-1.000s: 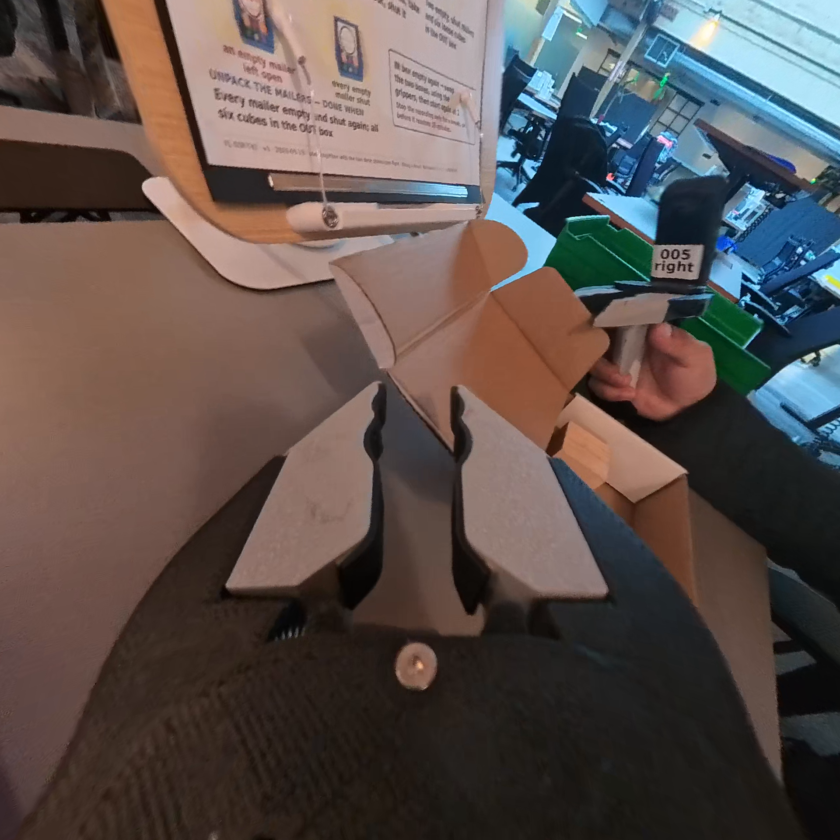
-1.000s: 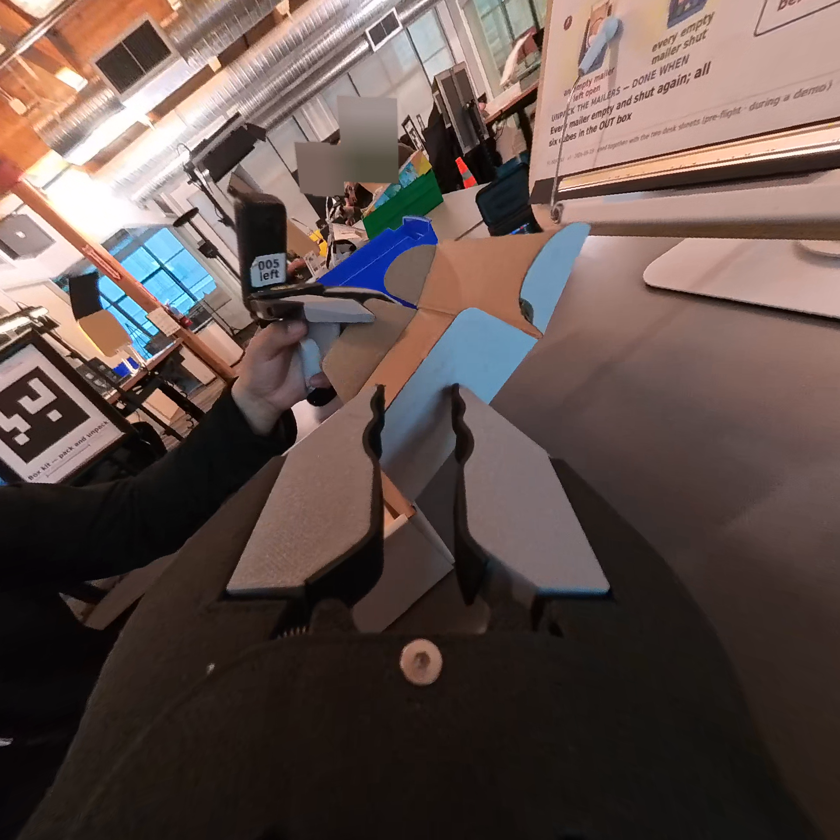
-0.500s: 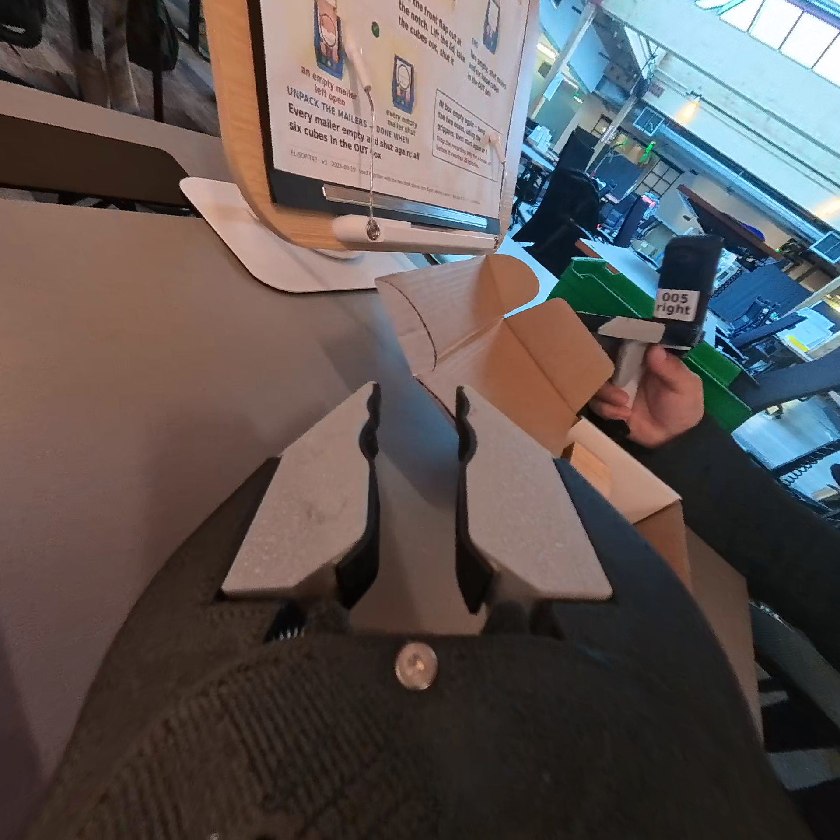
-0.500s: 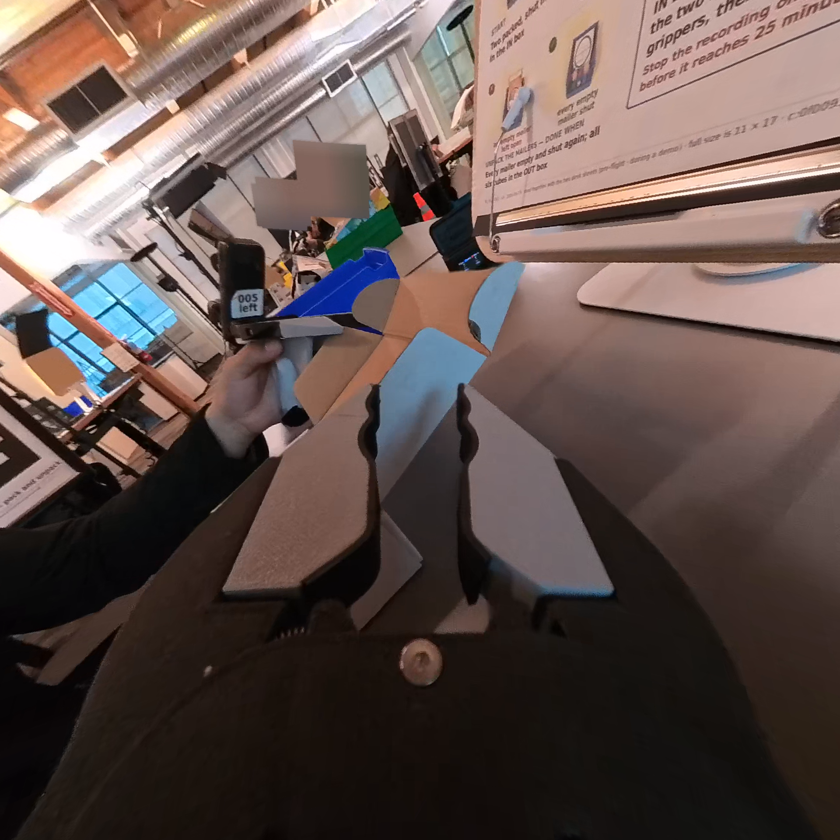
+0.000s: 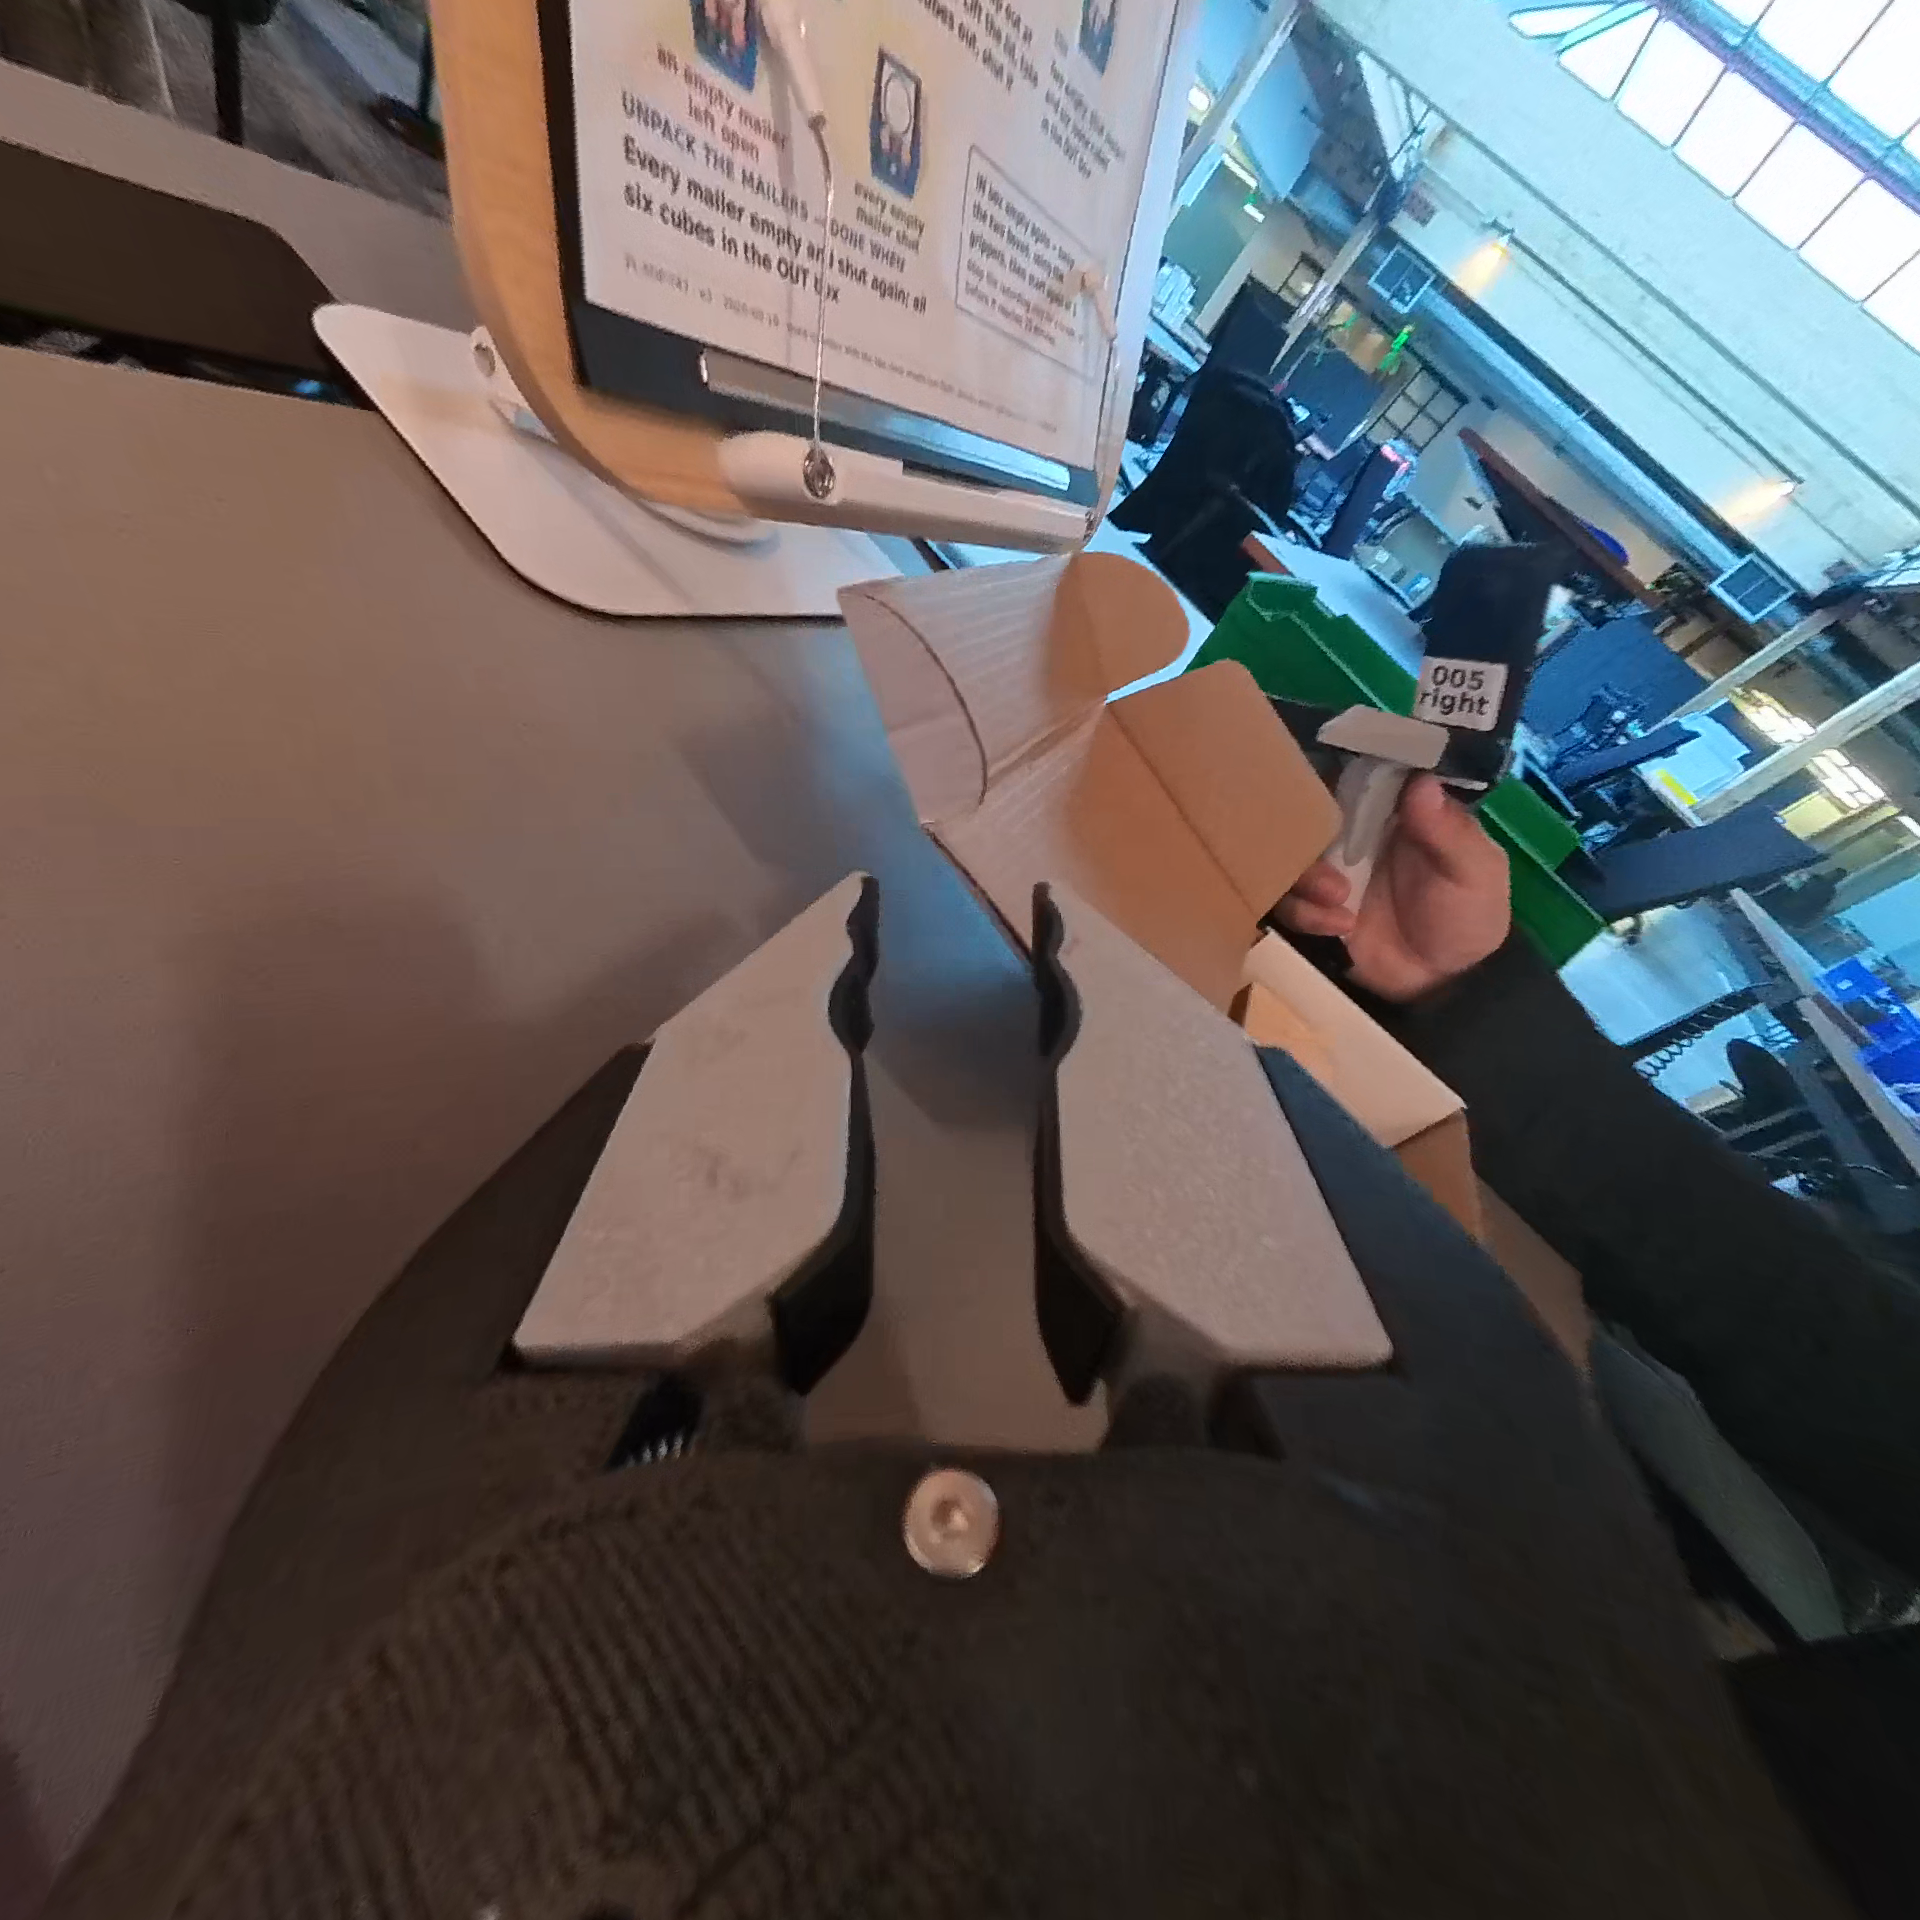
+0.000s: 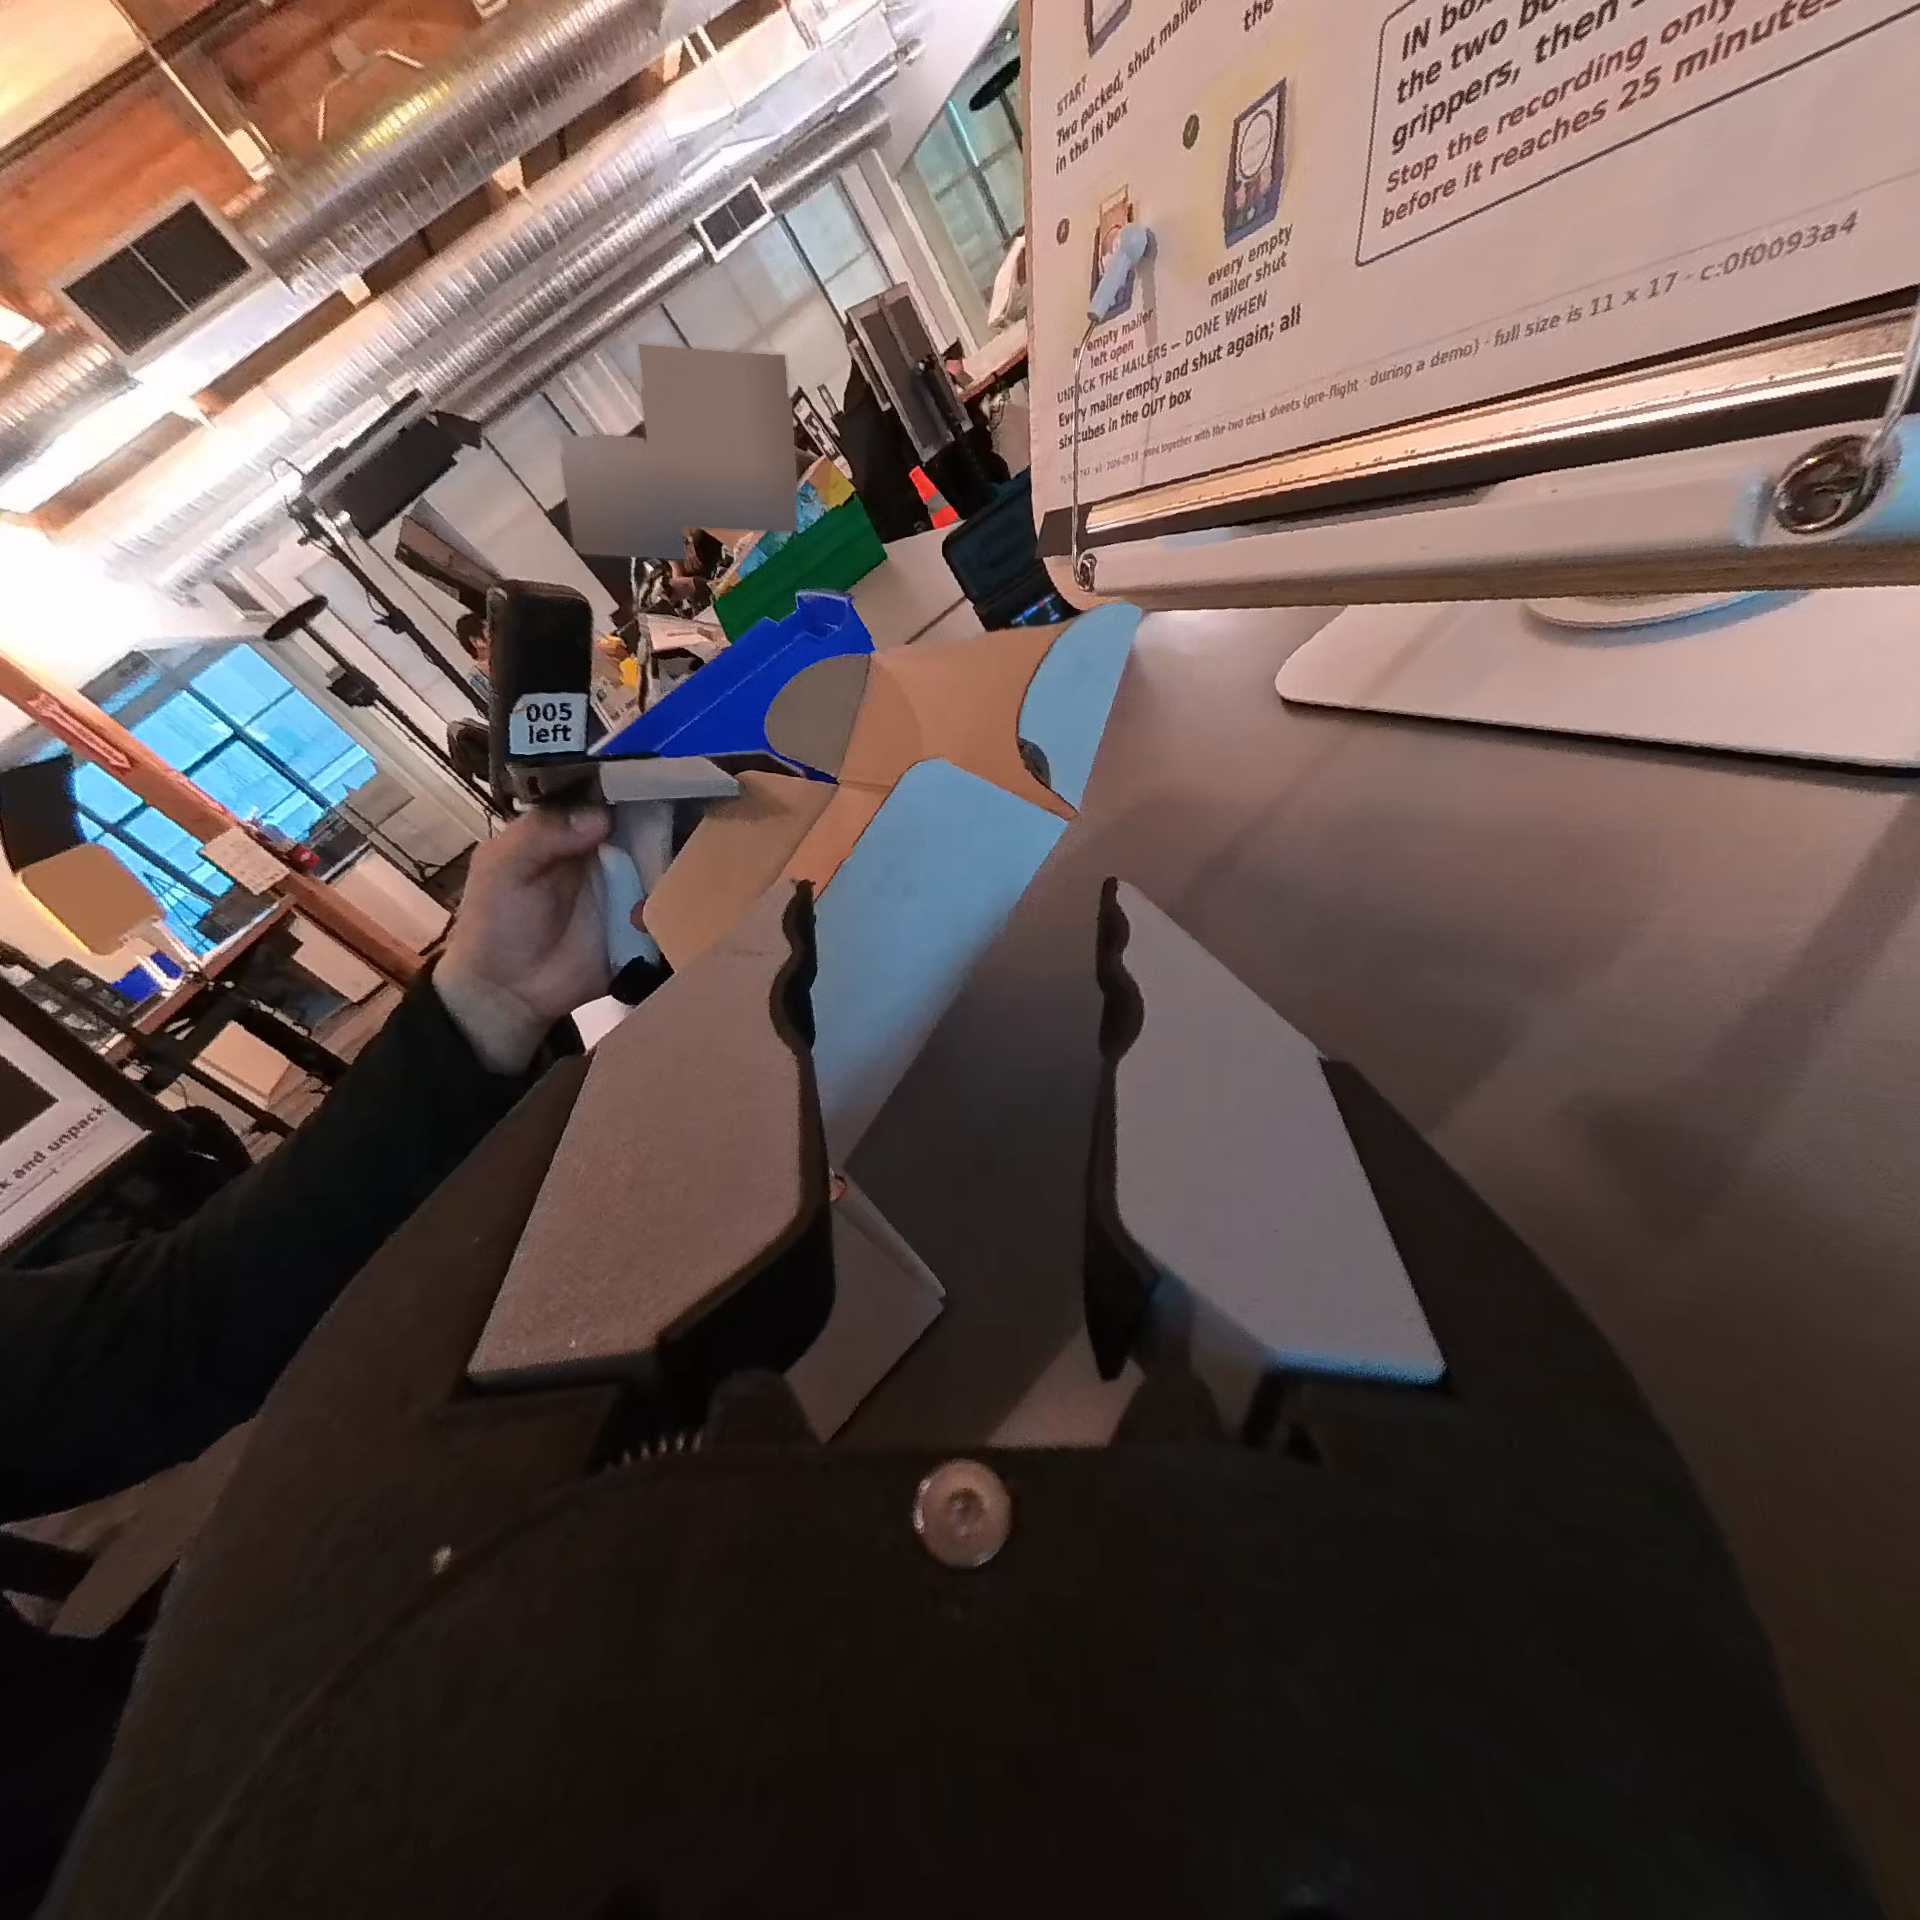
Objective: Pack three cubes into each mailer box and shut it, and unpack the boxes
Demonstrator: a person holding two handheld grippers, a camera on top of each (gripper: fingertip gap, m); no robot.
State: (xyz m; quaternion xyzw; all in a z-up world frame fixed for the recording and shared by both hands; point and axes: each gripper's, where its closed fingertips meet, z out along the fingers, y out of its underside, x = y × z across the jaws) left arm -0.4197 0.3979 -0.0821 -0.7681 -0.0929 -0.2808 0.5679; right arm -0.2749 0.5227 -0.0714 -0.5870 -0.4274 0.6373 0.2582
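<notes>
A mailer box stands open on the grey table, its lid [image 5: 1091, 748] raised, brown inside and white outside. Its base wall [image 5: 1351, 1070] lies to the right of my left gripper [image 5: 951, 925], which is a little open and empty, with bare table between its fingers. My right gripper [image 6: 954, 904] is open wide and empty, just right of the lid flap [image 6: 925, 894], with a box corner [image 6: 873, 1278] low between its fingers. Each gripper shows in the other's view: the right [image 5: 1382, 738], the left [image 6: 665, 779]. The box's inside is hidden.
An instruction sheet on a wooden stand [image 5: 831, 208] with a white base [image 5: 468, 416] rises just behind the box, also in the right wrist view [image 6: 1455, 208]. A green bin [image 5: 1309, 644] and a blue bin [image 6: 748, 696] sit beyond the box. Some 20 cm of space lies between my two pairs of fingers.
The right gripper's jaws have opened wider. Both grippers have shifted and tilted beside the raised lid, and the stand looms closer in the right wrist view. The lid stays up.
</notes>
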